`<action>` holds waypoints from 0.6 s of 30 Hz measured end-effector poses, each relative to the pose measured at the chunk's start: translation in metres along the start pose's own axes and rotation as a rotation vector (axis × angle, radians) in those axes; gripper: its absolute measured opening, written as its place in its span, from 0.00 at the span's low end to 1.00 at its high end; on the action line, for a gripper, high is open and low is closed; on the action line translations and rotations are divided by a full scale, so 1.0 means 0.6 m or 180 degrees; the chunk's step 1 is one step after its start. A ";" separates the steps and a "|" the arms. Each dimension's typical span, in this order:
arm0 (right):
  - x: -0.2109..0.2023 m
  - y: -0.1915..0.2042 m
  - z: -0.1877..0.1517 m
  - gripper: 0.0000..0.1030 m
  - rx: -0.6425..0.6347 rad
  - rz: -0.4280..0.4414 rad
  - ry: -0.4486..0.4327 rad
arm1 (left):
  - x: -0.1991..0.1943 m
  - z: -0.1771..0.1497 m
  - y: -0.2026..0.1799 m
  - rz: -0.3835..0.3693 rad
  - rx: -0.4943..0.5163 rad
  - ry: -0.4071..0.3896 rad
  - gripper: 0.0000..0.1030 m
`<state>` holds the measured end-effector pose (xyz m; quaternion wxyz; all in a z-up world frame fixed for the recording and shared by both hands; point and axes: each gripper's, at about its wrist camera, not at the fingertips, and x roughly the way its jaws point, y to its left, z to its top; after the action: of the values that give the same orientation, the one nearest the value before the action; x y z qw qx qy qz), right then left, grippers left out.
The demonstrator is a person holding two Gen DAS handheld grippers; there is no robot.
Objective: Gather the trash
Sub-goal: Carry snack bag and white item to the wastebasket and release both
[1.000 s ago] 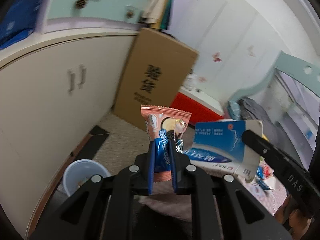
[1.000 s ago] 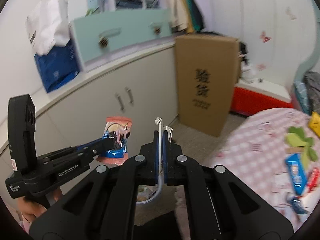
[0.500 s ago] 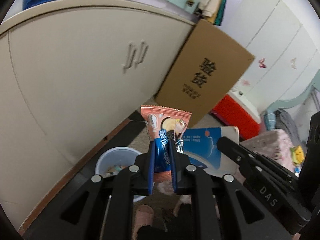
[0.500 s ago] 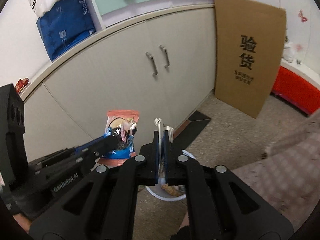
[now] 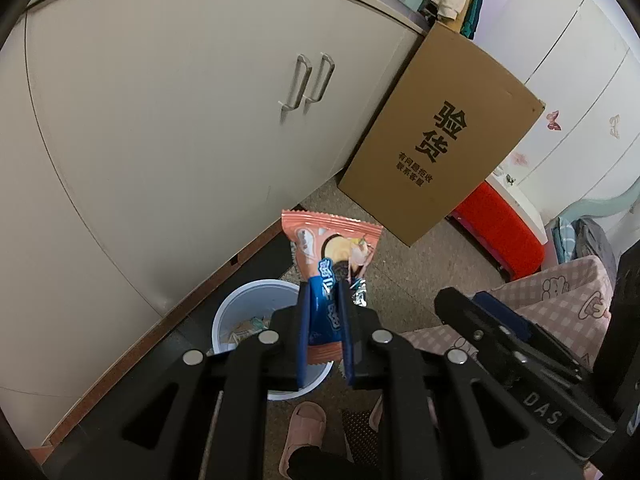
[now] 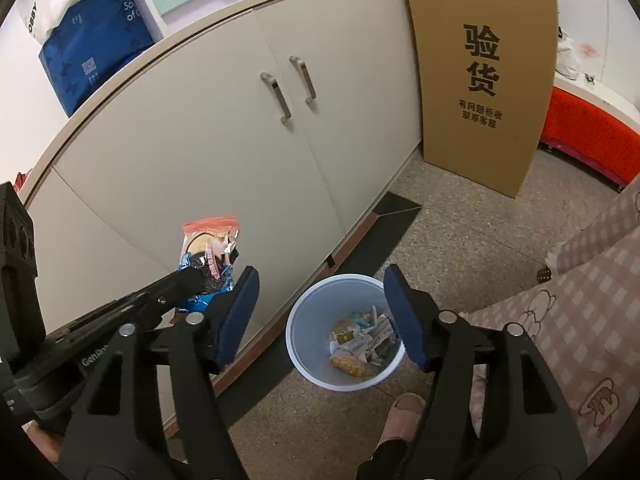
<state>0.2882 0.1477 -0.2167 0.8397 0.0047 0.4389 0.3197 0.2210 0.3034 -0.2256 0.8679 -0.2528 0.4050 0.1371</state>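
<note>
Left gripper point(image 5: 324, 332): your jaws are clamped on a bundle of snack wrappers point(image 5: 332, 252), a salmon-pink one over a blue one, which stands up out of the grip.
Left gripper, seen from the right wrist point(image 6: 196, 276): it reaches in from the left edge, wrappers point(image 6: 210, 252) at its tip, held in the air to the left of the bin and in front of the cabinet.
Right gripper point(image 6: 320, 320): your jaws are opening, blue pads point(image 6: 240, 316) wide apart, nothing between them; the bin shows through the gap.
Right gripper, seen from the left wrist point(image 5: 480, 316): black body enters from the lower right; its state cannot be read in this view.
Slipper point(image 6: 400, 420): a pink one on your foot, on the floor just short of the bin.
Bin point(image 6: 304, 320): pale blue, round, upright on the speckled floor point(image 6: 460, 248), close to the cabinet base; wrappers and paper scraps point(image 6: 362, 340) lie in the bottom.
Checked cloth point(image 6: 560, 320): pink, hangs at the right, beside the bin.
Cabinet point(image 6: 200, 140): cream doors, two metal handles point(image 6: 292, 88).
Cardboard box point(image 6: 480, 68): leans against the cabinet, beyond the bin; black printed characters.
Red box point(image 6: 592, 136): furthest, right of the cardboard.
</note>
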 end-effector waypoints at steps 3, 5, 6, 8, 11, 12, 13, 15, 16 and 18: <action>-0.007 -0.003 0.000 0.65 0.0009 -0.0013 -0.0025 | 0.002 -0.002 -0.004 0.0007 0.0009 0.0013 0.13; -0.012 -0.005 0.000 0.66 0.0014 -0.0022 -0.0045 | 0.003 -0.001 -0.007 0.0008 0.0020 0.0013 0.13; -0.015 -0.005 0.000 0.66 0.0012 -0.0034 -0.0055 | 0.002 -0.001 -0.008 0.0012 0.0027 0.0013 0.13; -0.018 -0.007 -0.001 0.67 0.0020 -0.0053 -0.0069 | 0.003 -0.002 -0.011 0.0019 0.0042 0.0017 0.13; -0.023 -0.014 -0.001 0.68 0.0061 -0.0072 -0.0092 | 0.005 0.000 -0.014 0.0024 0.0060 0.0028 0.13; -0.024 -0.016 -0.002 0.68 0.0073 -0.0083 -0.0099 | 0.006 0.001 -0.015 0.0027 0.0069 0.0030 0.13; -0.025 -0.018 -0.002 0.68 0.0088 -0.0096 -0.0111 | 0.006 0.001 -0.017 0.0035 0.0079 0.0030 0.13; -0.028 -0.023 -0.002 0.69 0.0127 -0.0095 -0.0125 | 0.008 0.002 -0.020 0.0048 0.0101 0.0038 0.13; -0.030 -0.025 -0.002 0.69 0.0144 -0.0095 -0.0136 | 0.009 0.003 -0.021 0.0054 0.0105 0.0035 0.13; -0.034 -0.027 -0.002 0.69 0.0159 -0.0101 -0.0162 | 0.010 0.004 -0.024 0.0068 0.0115 0.0035 0.13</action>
<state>0.2876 0.1232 -0.2073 0.8552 0.0268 0.4253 0.2950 0.2328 0.2930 -0.2243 0.8686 -0.2335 0.4147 0.1376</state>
